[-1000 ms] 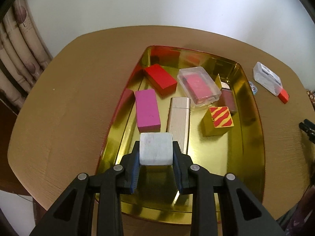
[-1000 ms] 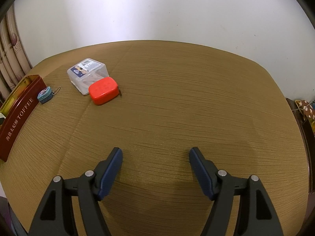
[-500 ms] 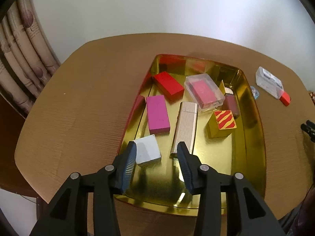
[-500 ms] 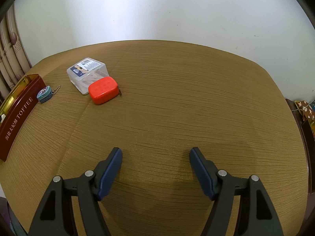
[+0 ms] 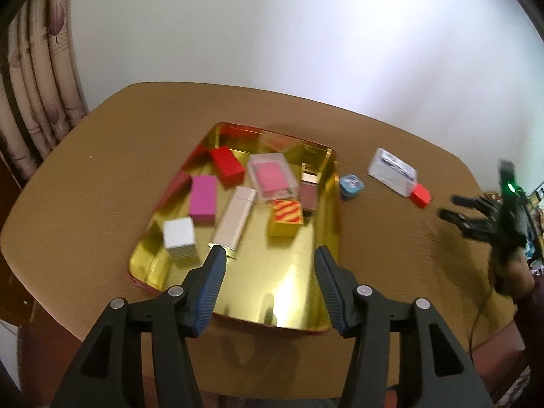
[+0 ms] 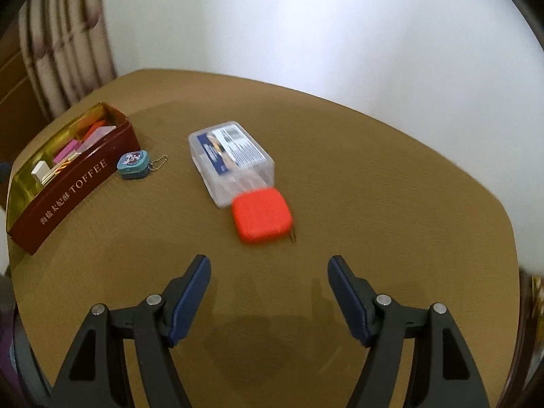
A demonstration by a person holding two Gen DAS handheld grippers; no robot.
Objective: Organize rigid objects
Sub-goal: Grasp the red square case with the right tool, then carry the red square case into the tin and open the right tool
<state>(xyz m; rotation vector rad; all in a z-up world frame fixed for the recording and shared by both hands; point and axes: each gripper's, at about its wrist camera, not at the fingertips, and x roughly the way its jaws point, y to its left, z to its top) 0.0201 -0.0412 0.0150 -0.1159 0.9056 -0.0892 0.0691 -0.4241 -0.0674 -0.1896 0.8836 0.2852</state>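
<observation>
A gold tin tray (image 5: 306, 292) with dark red outer walls (image 6: 68, 197) holds a white block (image 5: 179, 238), a pink block (image 5: 203, 197), a red block (image 5: 227, 165), a beige case (image 5: 234, 219), a clear box with a pink insert (image 5: 270, 176), a striped yellow cube (image 5: 285, 216) and a maroon item (image 5: 308, 193). My left gripper (image 5: 268, 285) is open and empty above the tray's near end. My right gripper (image 6: 268, 292) is open and empty above the table, short of the red case (image 6: 261, 216). The red case touches a clear lidded box (image 6: 231, 159).
A small blue keychain tin (image 6: 133, 164) lies on the round brown table (image 6: 391, 204) between the tray and the clear box; it also shows in the left wrist view (image 5: 352, 186). The right gripper shows at the left wrist view's right edge (image 5: 482, 217). A curtain (image 5: 44, 78) hangs at the back left.
My left gripper let go of the white block, opened wide and drew back and up from the tray. My right gripper moved toward the red case and clear box.
</observation>
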